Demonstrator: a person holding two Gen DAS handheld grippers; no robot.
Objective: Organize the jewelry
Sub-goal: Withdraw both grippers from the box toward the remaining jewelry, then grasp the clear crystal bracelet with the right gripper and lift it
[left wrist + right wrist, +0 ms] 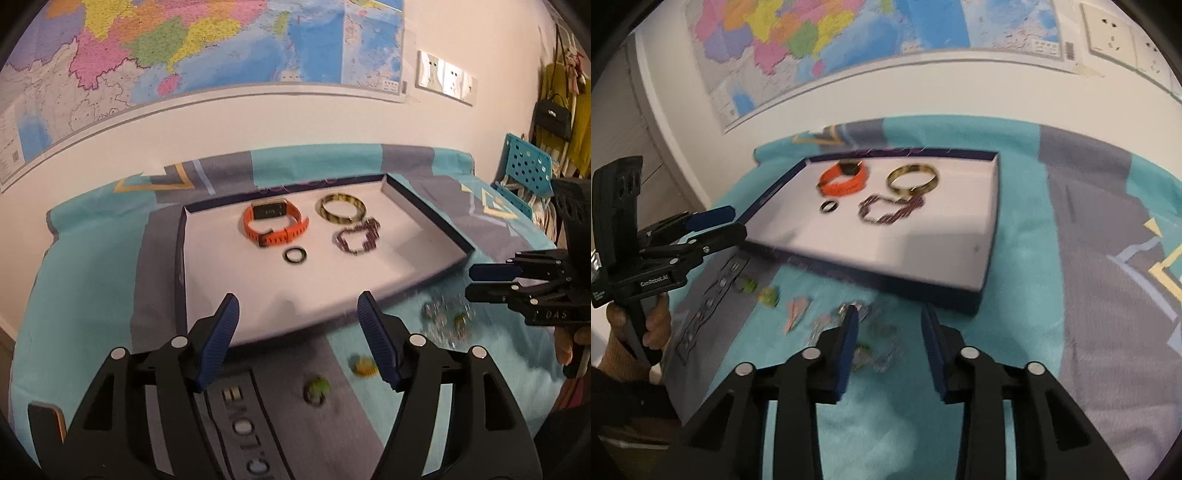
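A shallow white tray with a dark blue rim (424,264) (982,284) holds an orange watch (275,221) (844,179), a yellow-black bangle (341,208) (912,179), a dark beaded bracelet (358,238) (890,210) and a small black ring (294,255) (829,206). In front of the tray, on the cloth, lie a green piece (317,389) (750,285), a yellow piece (364,365) (767,295), a pink hair clip (796,312) and a silvery chain heap (448,319) (875,332). My left gripper (297,325) (729,221) is open and empty. My right gripper (890,339) (476,282) is open above the chain heap.
A teal and grey patterned cloth (92,295) (1052,221) covers the table. A wall with a map (184,48) stands behind. A blue perforated chair (524,170) and hanging bags (552,118) are at the far right.
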